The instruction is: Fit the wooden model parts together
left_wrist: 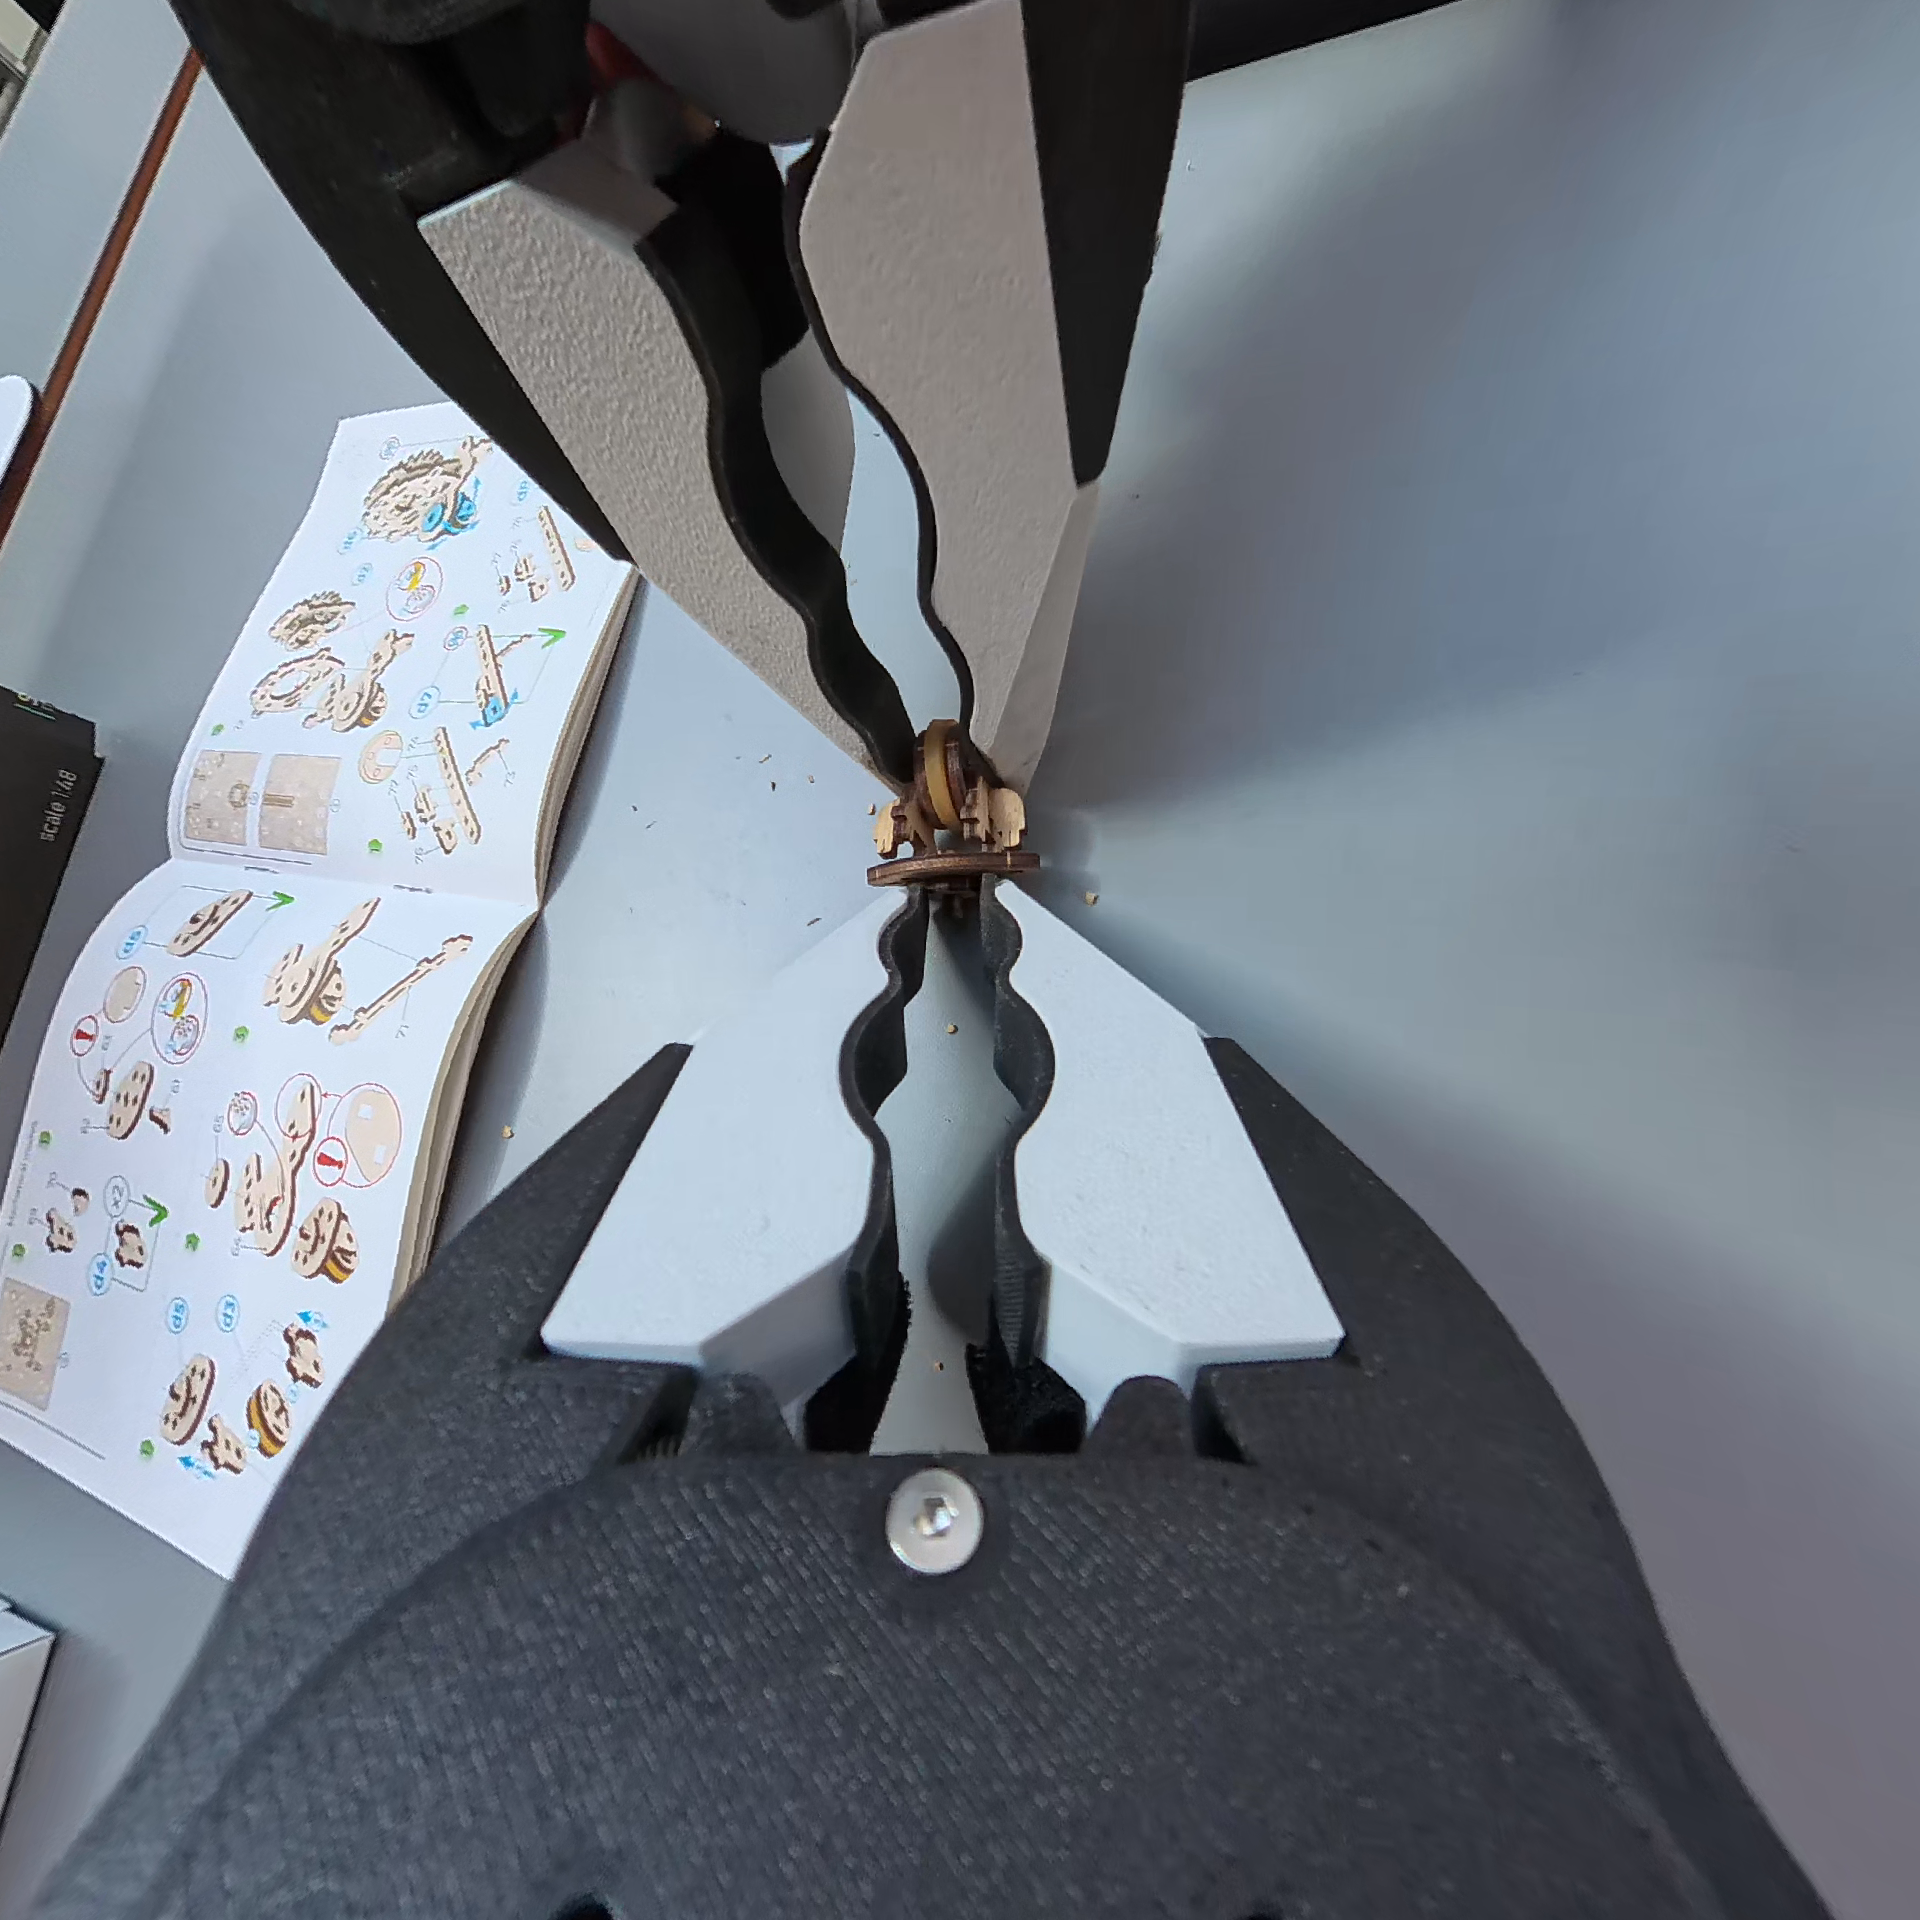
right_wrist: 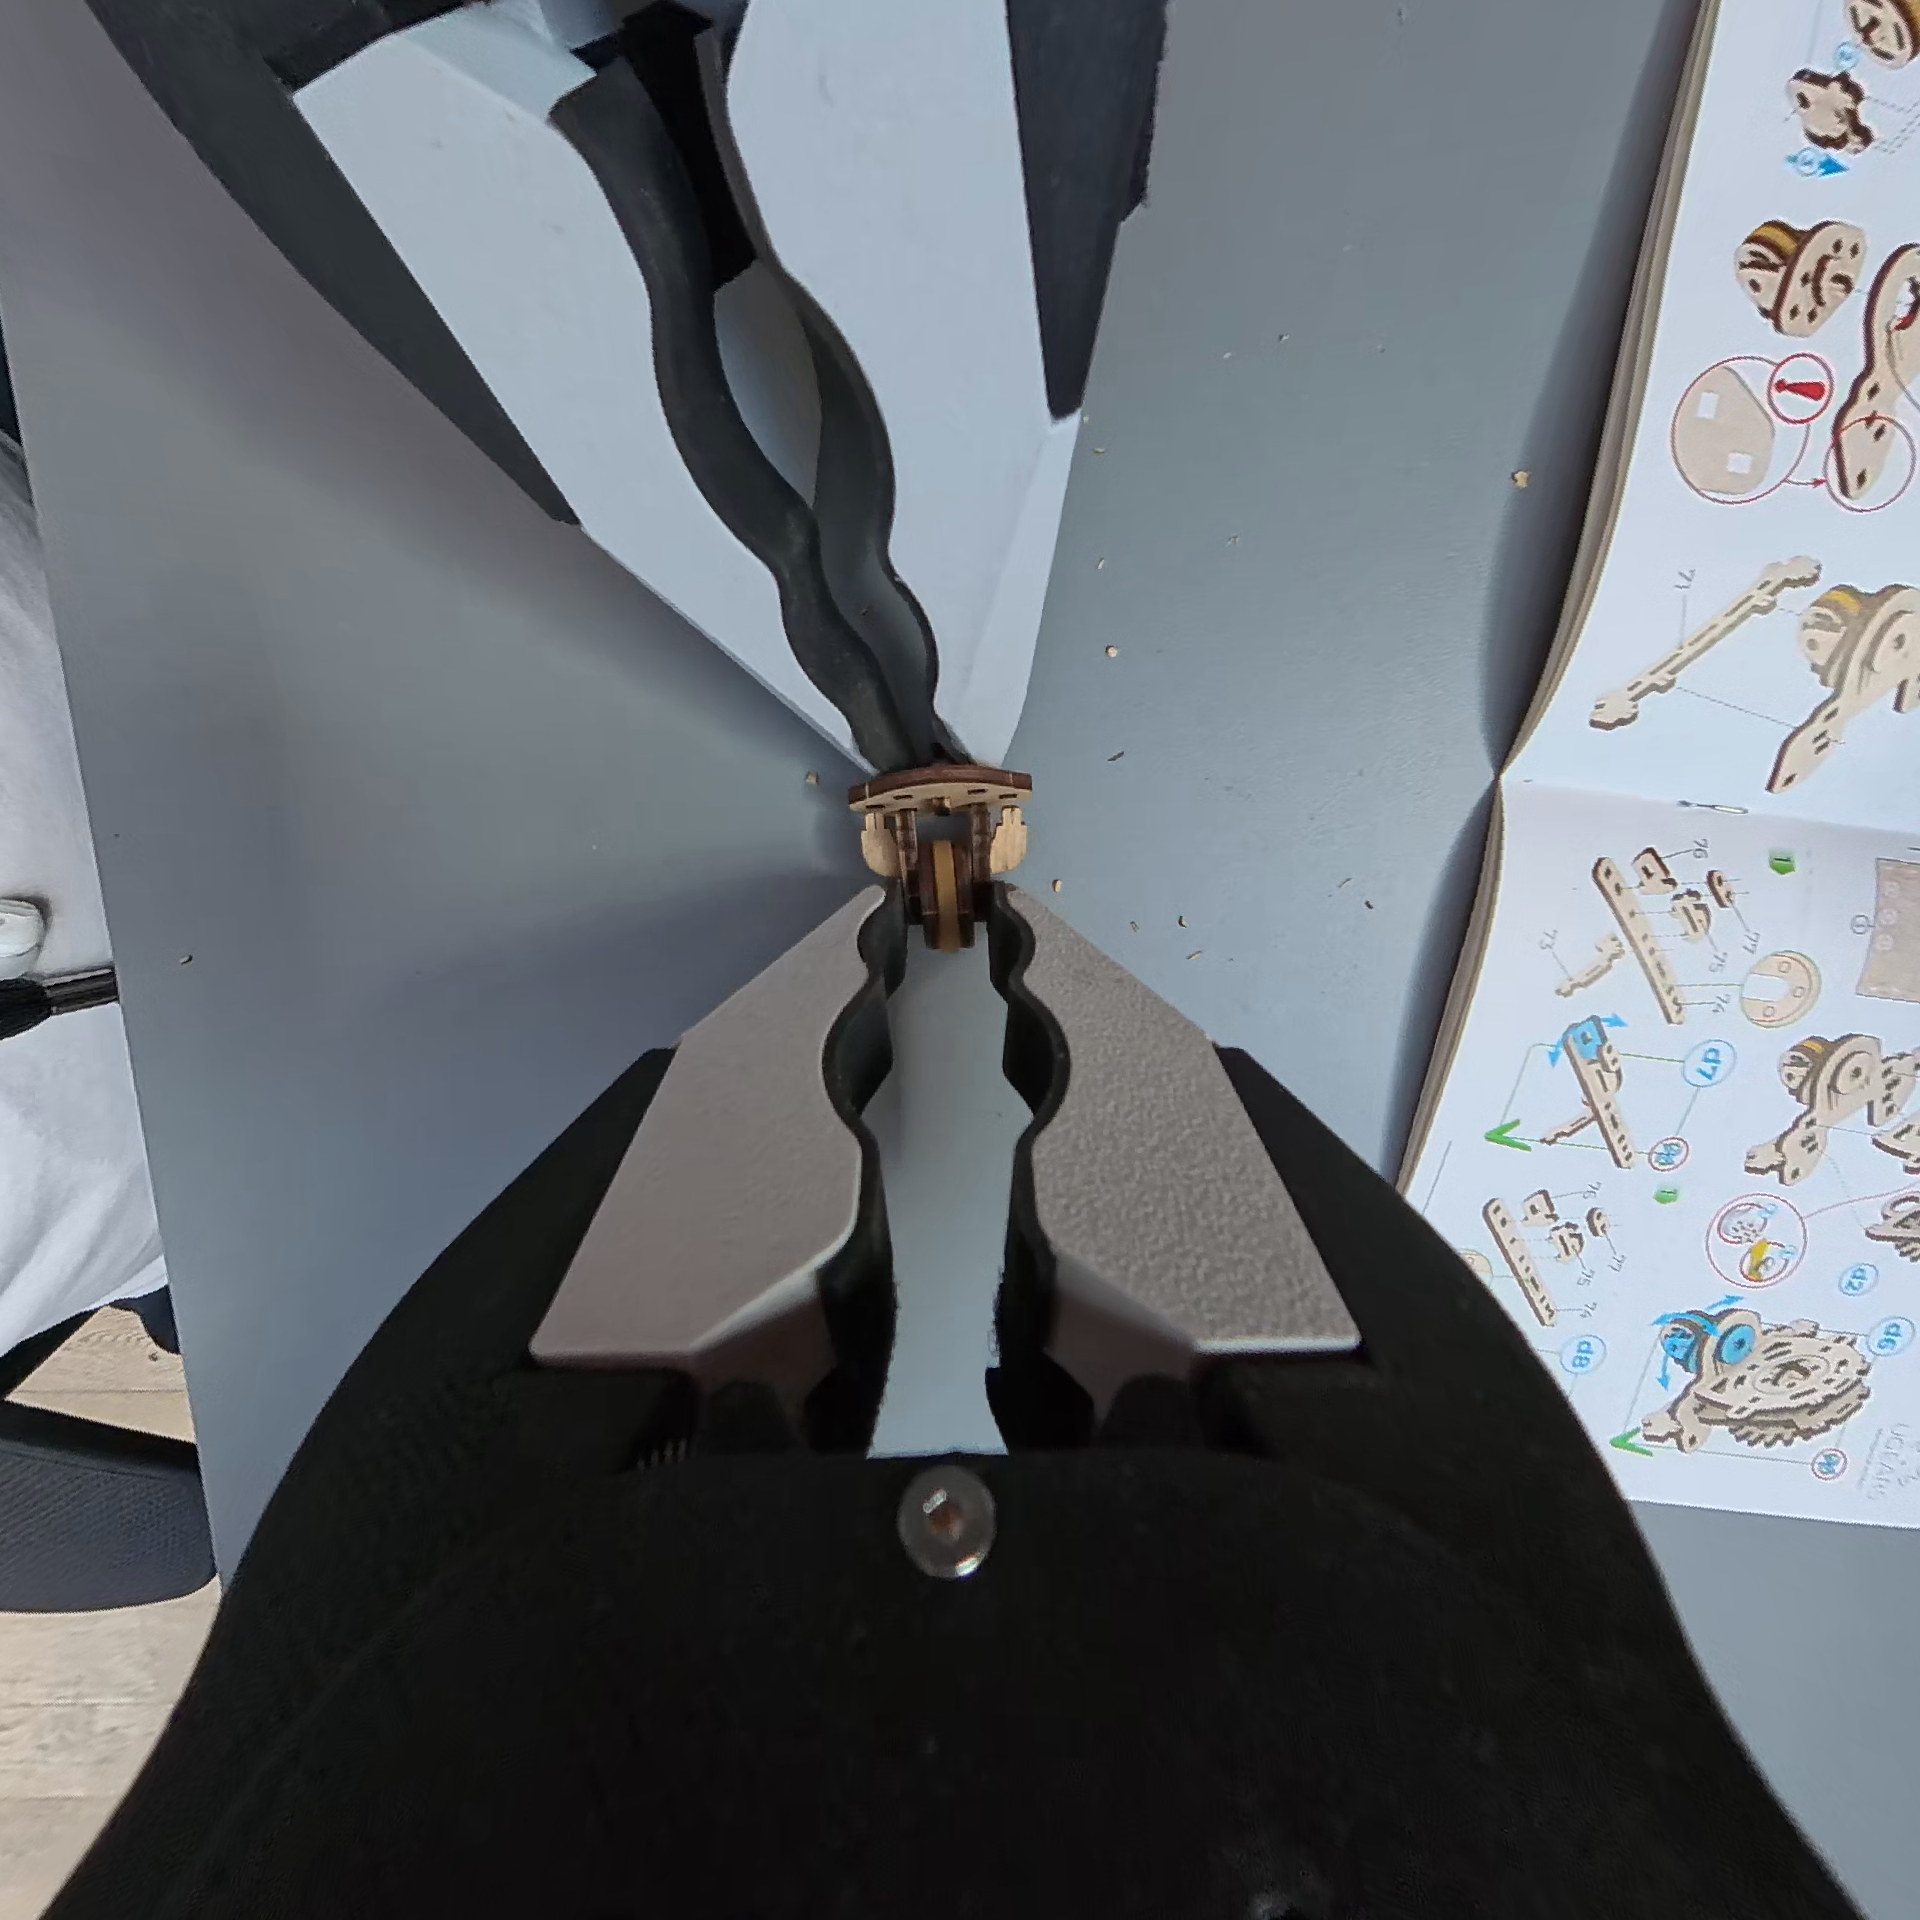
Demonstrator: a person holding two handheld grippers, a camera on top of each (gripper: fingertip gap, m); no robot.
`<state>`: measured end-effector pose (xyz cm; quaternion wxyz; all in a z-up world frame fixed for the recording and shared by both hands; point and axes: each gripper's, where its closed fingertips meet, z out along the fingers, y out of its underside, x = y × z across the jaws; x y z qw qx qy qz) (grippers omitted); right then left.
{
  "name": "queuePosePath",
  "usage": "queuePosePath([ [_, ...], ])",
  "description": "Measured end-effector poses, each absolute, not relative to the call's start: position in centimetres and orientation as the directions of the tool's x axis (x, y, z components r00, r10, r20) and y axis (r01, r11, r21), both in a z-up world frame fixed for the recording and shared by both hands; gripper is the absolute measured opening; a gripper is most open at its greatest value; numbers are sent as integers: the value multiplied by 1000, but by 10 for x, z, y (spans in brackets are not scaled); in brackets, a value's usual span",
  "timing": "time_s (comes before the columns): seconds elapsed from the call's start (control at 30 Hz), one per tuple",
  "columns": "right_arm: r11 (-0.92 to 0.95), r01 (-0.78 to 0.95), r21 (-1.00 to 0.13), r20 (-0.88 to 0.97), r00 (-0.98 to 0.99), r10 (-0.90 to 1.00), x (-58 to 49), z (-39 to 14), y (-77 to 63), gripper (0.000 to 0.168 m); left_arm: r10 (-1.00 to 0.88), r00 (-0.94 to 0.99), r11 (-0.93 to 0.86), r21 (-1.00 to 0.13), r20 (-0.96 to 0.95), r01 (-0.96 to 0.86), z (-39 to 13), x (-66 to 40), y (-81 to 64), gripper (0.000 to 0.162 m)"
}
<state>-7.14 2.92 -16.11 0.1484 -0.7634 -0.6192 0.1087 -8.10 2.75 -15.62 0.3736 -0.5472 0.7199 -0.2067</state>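
Note:
A small wooden sub-assembly (left_wrist: 948, 805) of a wheel stack between light clip pieces meets a flat wooden plate (left_wrist: 954, 868) above the grey table. My left gripper (left_wrist: 951, 902) enters from the bottom, shut on a tab under the plate. My right gripper (left_wrist: 943, 764) comes from the top, shut on the wheel stack. In the right wrist view, my right gripper (right_wrist: 943, 902) pinches the wheel stack (right_wrist: 943, 883), and the plate (right_wrist: 940, 792) lies across its far end, held by the left gripper (right_wrist: 914, 764). The two parts touch.
An open instruction booklet (left_wrist: 312, 935) lies on the grey table (left_wrist: 1455, 831) to the left; it also shows in the right wrist view (right_wrist: 1714, 935). A black box (left_wrist: 42, 831) sits at the far left edge. Small wood crumbs (right_wrist: 1112, 652) are scattered around. Left and right tips are no more than a few centimetres apart.

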Motion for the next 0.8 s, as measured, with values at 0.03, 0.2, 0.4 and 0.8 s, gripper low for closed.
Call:
queuePosePath([
  [0.03,-197,912,-359,15,216,976,-71,-161,29,15,-940,-125,322,-703,-318,-633,-156,-81,28,7],
  [0.2,-255,900,-354,-19,265,964,-69,-160,30,15,-890,-163,422,-633,-426,-650,-156,-78,31,8],
  [0.4,-263,909,-325,0,278,961,-65,-161,31,15,-876,-214,445,-554,-432,-703,-156,-74,31,8],
  [0.8,-290,922,-258,79,319,944,-58,-161,34,14,-896,-221,409,-525,-385,-746,-157,-67,33,7],
])
